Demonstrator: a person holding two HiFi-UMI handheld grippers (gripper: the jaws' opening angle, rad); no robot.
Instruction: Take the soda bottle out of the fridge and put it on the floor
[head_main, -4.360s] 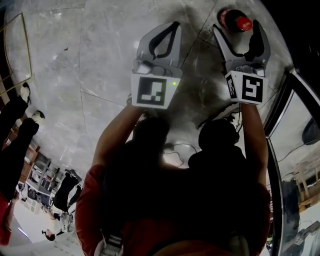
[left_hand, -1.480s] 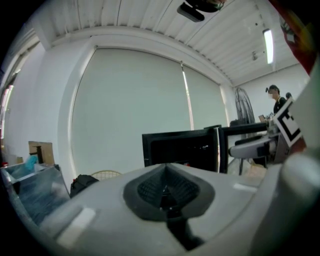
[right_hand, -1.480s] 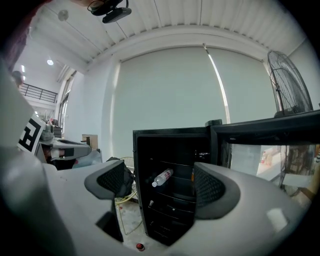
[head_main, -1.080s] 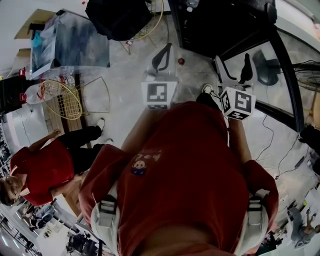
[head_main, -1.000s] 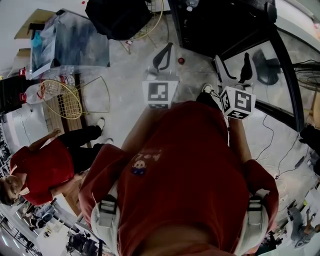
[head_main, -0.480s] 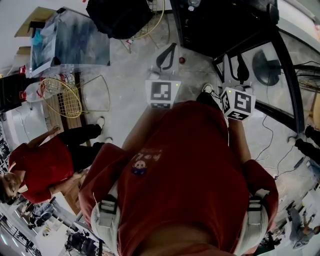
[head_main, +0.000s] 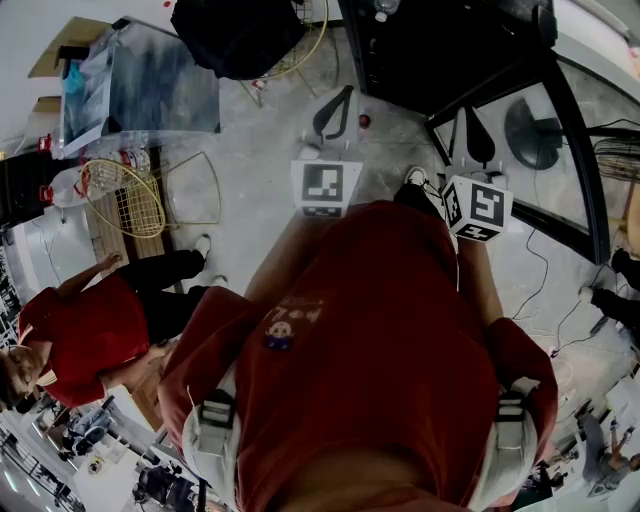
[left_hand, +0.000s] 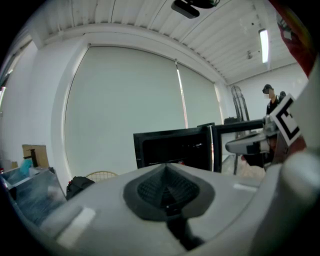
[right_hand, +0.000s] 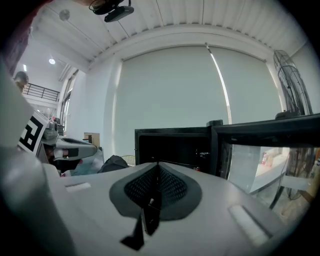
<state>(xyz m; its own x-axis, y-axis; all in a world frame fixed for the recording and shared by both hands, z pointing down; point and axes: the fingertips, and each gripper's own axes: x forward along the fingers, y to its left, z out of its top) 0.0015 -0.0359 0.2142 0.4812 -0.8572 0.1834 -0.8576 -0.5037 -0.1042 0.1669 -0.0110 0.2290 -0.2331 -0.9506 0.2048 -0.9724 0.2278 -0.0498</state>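
The soda bottle (head_main: 364, 121) is on the floor (head_main: 250, 170). I can only see a small red dot there, and I think it is the bottle's cap. It stands just in front of the open fridge (head_main: 420, 50), close to the fridge's bottom edge. That is where the task wants it, so I think the job is nearly done or done.

The left claw (head_main: 346, 93) is closed, with its two pads pressed together and nothing between them. The right claw (head_main: 469, 112) has just been closing and is now closed too, also with nothing in it. Both claws are held up and pointing at the fridge, well apart from the bottle. I think they are closed and lifted because they have nothing more to carry.

The head view looks down. It alone shows the floor, the red cap, the person's red shirt (head_main: 380, 330), a wire rack (head_main: 120, 195) and another person (head_main: 80, 340) sitting far to the left.

The two claw views look almost level, so they miss the floor. They show the dark inside of the fridge, a big pale blind (right_hand: 170, 90) and the ceiling. The left gripper view also shows the right claw beside it, and the right gripper view shows the left claw. Up close, these two views show the pads really touch.
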